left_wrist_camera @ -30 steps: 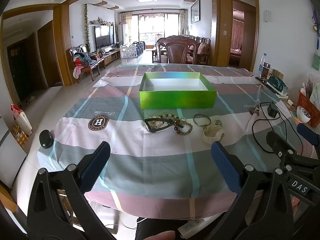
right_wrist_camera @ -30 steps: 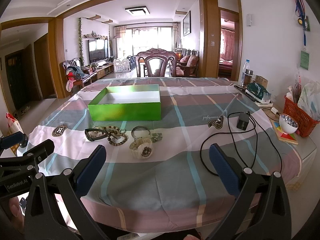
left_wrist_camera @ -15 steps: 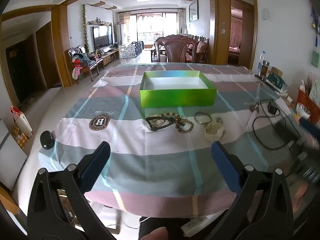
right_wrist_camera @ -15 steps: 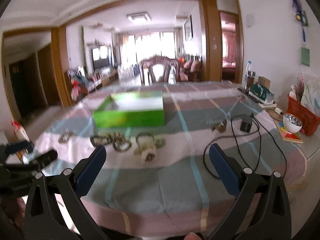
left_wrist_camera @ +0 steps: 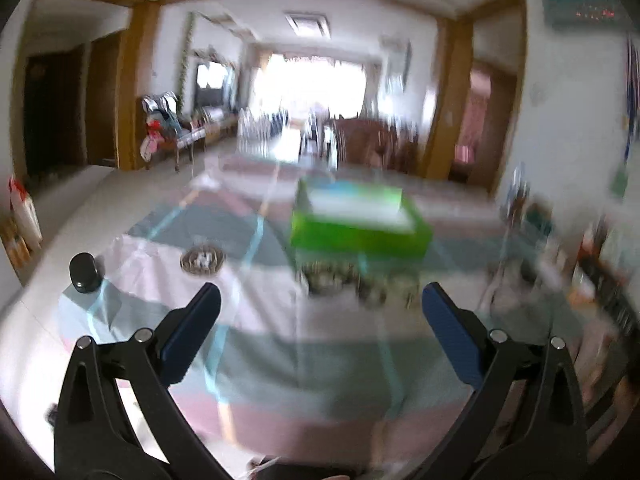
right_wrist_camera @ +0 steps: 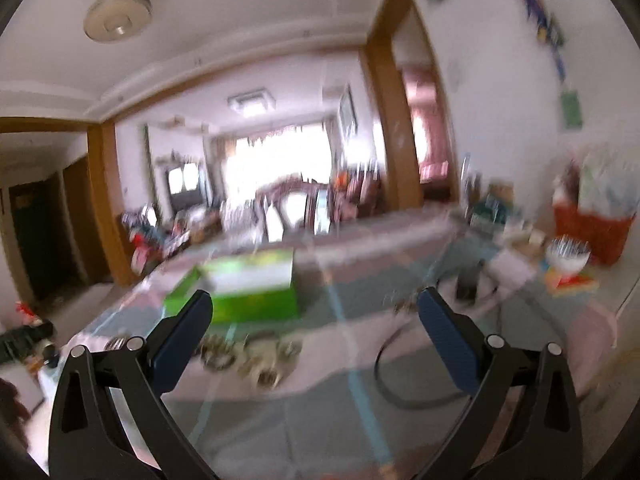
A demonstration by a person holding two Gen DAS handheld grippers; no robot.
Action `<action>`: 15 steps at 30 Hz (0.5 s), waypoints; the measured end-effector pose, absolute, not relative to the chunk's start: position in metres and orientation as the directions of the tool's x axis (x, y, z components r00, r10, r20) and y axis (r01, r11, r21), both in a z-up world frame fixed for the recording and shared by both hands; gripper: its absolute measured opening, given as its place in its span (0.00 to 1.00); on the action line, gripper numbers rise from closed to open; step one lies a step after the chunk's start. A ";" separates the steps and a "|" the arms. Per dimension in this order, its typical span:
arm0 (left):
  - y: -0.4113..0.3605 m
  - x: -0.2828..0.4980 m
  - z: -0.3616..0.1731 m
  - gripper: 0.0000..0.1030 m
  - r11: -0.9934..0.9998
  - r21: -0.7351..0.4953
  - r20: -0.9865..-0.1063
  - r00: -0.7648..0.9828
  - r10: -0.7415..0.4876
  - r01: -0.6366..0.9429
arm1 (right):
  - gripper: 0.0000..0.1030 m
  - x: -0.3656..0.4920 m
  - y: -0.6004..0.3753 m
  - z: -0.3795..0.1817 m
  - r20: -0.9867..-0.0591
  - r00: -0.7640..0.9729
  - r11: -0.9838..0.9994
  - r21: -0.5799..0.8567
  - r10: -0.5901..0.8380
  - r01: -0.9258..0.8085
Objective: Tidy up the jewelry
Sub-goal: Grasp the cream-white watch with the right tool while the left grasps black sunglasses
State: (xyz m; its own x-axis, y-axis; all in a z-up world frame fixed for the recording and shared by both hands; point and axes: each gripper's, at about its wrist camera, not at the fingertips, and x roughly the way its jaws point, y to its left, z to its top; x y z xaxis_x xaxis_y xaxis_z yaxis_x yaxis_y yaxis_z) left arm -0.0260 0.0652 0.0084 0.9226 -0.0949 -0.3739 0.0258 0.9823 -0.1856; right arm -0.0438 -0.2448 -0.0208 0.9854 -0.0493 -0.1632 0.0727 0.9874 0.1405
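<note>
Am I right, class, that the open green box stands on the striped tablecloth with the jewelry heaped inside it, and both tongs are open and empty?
Not quite. The jewelry lies on the tablecloth in front of the green box, not inside it; the left wrist view shows this. Both the left tongs and right tongs are open and empty.

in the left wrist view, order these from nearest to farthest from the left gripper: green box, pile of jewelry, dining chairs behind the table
1. The pile of jewelry, blurred, lies on the cloth just ahead of the open left gripper, slightly right of centre.
2. The green box sits right behind the jewelry.
3. The dining chairs stand beyond the table's far end.
</note>
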 end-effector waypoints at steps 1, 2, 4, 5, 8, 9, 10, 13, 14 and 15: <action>0.072 -0.035 0.008 0.96 0.973 -0.223 -0.271 0.956 -0.116 0.054 | 0.98 -0.052 -0.242 -0.022 -0.092 0.994 0.991 0.116 -0.058 0.069; 0.075 -0.037 0.004 0.96 0.969 -0.237 -0.219 0.968 -0.122 0.068 | 0.98 -0.055 -0.241 -0.025 -0.046 0.997 0.993 0.097 -0.067 0.071; 0.071 -0.021 -0.009 0.96 0.980 -0.189 -0.256 0.961 -0.106 0.057 | 0.98 -0.039 -0.233 -0.035 -0.100 0.992 0.997 0.033 -0.071 0.074; 0.068 0.000 -0.023 0.96 0.983 -0.175 -0.370 0.923 -0.108 0.045 | 0.98 -0.022 -0.231 -0.040 -0.219 0.975 0.999 0.012 -0.047 0.051; 0.070 0.040 -0.056 0.96 0.953 -0.298 -0.542 0.813 -0.214 0.052 | 0.97 0.011 -0.231 -0.064 -0.378 0.925 0.998 0.063 0.043 -0.021; 0.067 0.044 -0.059 0.96 0.963 -0.267 -0.543 0.820 -0.181 0.035 | 0.97 0.016 -0.229 -0.068 -0.381 0.924 0.999 0.048 0.030 -0.012; 0.060 0.048 -0.059 0.96 0.981 -0.192 -0.541 0.832 -0.124 0.021 | 0.97 0.021 -0.226 -0.071 -0.395 0.918 0.999 0.036 0.031 -0.018; 0.035 0.067 -0.063 0.96 0.999 -0.004 -0.572 0.819 -0.039 0.045 | 0.97 0.050 -0.217 -0.087 -0.494 0.864 0.995 0.034 0.099 -0.094; 0.025 0.076 -0.067 0.96 0.997 0.035 -0.593 0.804 -0.030 0.064 | 0.97 0.060 -0.216 -0.093 -0.520 0.846 0.993 0.036 0.115 -0.113; 0.025 0.082 -0.070 0.96 0.996 0.033 -0.603 0.796 -0.042 0.077 | 0.97 0.067 -0.215 -0.099 -0.537 0.834 0.992 0.033 0.123 -0.126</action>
